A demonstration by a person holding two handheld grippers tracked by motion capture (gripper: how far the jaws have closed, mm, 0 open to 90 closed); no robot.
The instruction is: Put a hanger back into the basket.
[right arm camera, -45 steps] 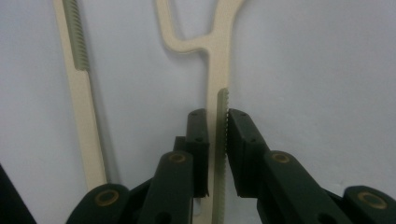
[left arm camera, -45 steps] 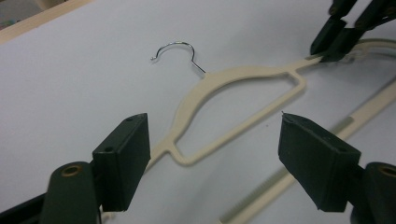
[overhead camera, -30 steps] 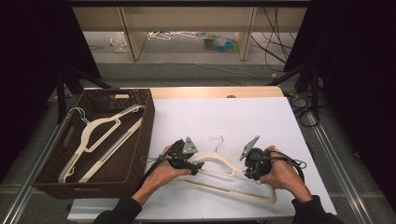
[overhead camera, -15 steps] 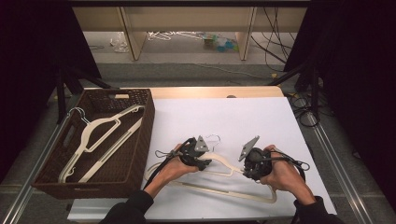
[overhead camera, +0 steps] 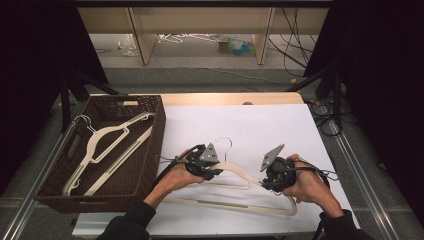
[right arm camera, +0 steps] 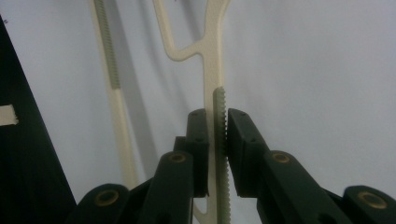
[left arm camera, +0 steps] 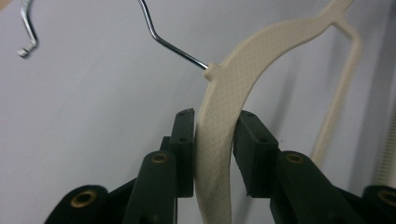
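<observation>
Worktop (overhead camera: pixel 260 125) under its white sheet carries the job, with a dark woven basket (overhead camera: pixel 150 150) at nine o'clock already holding one cream hanger (overhead camera: pixel 107 137); judging by that, the second hanger (overhead camera: pixel 235 172), lying at about six o'clock on the sheet, is meant to follow it across. Left claw (overhead camera: pixel 212 167) has just been closing and now presses on the broad arched shoulder just below the hook's root, as the left gripper view shows with both pads (left arm camera: pixel 184 149) against the plastic; right claw (overhead camera: pixel 272 180) is clamped narrow on the thin ridged side arm. To carry well, I would lift both ends together and level, keep the two grips the same way apart so the frame does not twist, and swing toward nine o'clock high enough for the lower bar to clear the basket rim; the hook (overhead camera: pixel 226 145) may snag the weave, so lead with the plain end. Hanger plastic is cream, finely pebbled on the wide shoulder, slim elsewhere; one strip (right arm camera: pixel 219 140) is grey-green and saw-toothed; the hook is bright bent wire.
</observation>
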